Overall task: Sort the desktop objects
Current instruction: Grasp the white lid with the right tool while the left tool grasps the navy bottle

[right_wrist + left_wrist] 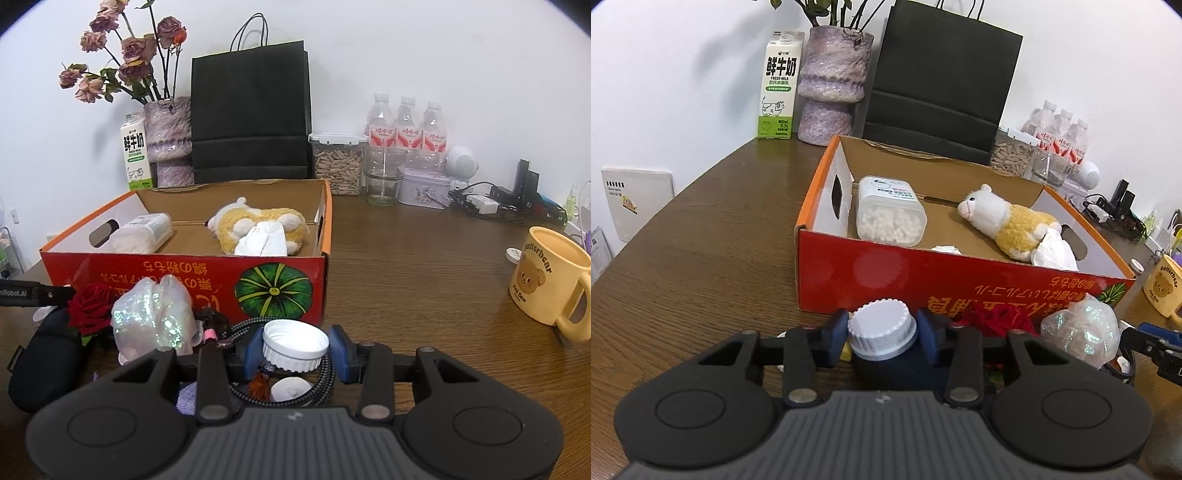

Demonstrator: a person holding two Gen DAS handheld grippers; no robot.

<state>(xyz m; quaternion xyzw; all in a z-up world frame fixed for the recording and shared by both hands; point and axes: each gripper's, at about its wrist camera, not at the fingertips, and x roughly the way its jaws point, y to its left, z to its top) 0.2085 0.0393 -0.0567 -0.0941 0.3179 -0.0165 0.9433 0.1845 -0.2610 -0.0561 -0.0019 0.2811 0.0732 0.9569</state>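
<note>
Left tongs (882,332) clamp a white ribbed cap (882,328) on a dark bottle (897,369), on the desk (701,258) before the red box (923,280). Right tongs (295,350) grip a loose white cap (295,349) over a braided cable (325,373), near the box front.

Your left claw (882,332) is clamped on a white cap (882,326), right claw (295,349) pinching another white lid (295,349), both angled down.
</note>
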